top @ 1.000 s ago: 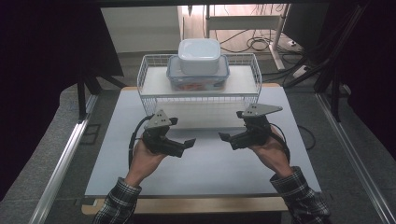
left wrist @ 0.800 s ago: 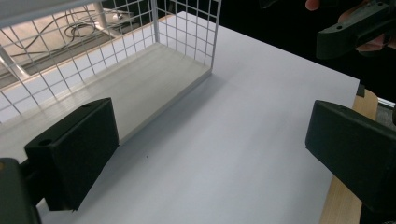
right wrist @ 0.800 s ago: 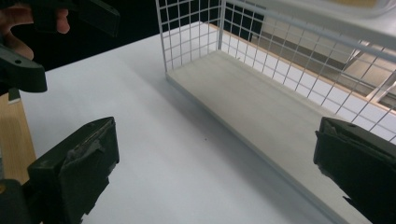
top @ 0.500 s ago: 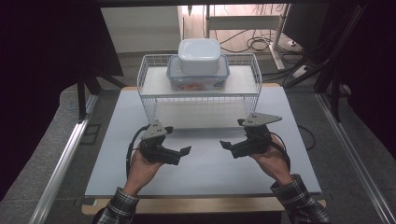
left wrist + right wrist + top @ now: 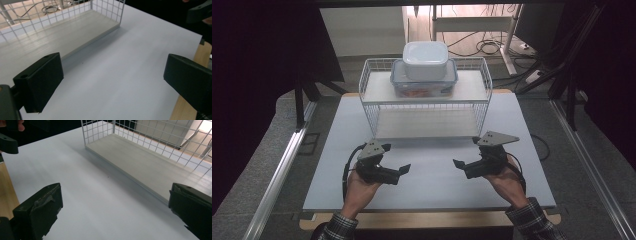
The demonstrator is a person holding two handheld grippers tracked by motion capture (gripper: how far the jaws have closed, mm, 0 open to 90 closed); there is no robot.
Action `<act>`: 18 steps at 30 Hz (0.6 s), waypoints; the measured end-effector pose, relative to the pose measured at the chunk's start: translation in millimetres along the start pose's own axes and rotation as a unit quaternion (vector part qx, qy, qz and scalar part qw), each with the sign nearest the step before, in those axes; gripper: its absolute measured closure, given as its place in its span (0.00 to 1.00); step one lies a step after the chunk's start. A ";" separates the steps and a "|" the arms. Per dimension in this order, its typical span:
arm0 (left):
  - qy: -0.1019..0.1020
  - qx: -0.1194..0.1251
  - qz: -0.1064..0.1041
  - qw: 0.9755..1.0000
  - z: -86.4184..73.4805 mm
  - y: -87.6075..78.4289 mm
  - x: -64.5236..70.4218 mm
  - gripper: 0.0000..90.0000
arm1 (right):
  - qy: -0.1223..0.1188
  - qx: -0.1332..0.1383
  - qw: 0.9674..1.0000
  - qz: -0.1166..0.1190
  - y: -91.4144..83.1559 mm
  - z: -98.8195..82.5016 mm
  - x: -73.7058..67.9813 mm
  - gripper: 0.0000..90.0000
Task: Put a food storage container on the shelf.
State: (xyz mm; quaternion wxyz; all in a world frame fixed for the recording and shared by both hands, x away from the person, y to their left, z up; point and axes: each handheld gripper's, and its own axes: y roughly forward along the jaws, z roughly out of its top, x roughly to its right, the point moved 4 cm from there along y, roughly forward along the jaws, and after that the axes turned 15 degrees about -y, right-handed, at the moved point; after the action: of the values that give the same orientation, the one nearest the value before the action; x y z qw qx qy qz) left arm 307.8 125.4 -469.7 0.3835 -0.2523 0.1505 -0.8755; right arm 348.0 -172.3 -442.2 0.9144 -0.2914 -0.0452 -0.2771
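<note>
White tabletop (image 5: 432, 180) was pretty much bare around both grippers, with dark room and cables on the floor behind it. Left gripper (image 5: 401, 170) and right gripper (image 5: 458, 165) both hovered low over the board, jaws spread wide apart, nothing between the fingers (image 5: 40, 82) on either side. The stacked containers, a white tub (image 5: 425, 60) sitting on a clear lidded box (image 5: 424, 80), were well ahead of the fingertips, up on the top shelf of the wire rack (image 5: 482, 85).

My guess on what could go wrong: the stack isn't locked together, so grabbing just the lower box or bumping it sideways could slide the white tub off. Also the rack's raised wire rim stood between the fingers and the boxes, so coming in too low would snag a jaw on the mesh and shove the whole light rack back. The lower shelf (image 5: 150, 167) sat empty just ahead of the fingers.
</note>
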 end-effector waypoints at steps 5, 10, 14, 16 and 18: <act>-0.007 0.000 0.007 1.000 -8.3 -5.0 -3.1 0.02 | 0.013 0.002 1.000 0.002 -9.7 -11.2 -1.3 0.00; -0.010 0.007 0.014 1.000 -14.5 -13.7 -4.1 0.02 | 0.020 -0.006 1.000 0.004 -15.8 -24.4 -4.0 0.00; -0.012 0.007 0.020 1.000 -22.9 -17.3 -7.7 0.02 | 0.023 -0.008 1.000 0.002 -20.2 -32.7 -4.8 0.00; -0.015 0.005 0.026 1.000 -28.4 -16.9 -11.6 0.02 | 0.024 -0.007 1.000 0.001 -22.9 -36.4 -4.7 0.00; -0.016 0.002 0.032 0.999 -33.2 -16.6 -15.0 0.02 | 0.028 -0.004 1.000 -0.001 -25.3 -39.3 -4.3 0.00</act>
State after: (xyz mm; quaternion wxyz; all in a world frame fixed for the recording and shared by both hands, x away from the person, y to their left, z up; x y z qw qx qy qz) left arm 288.1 149.9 -494.5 0.4140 -0.2604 0.1501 -0.8592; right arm 327.8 -209.3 -462.8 0.9138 -0.2872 -0.0192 -0.2865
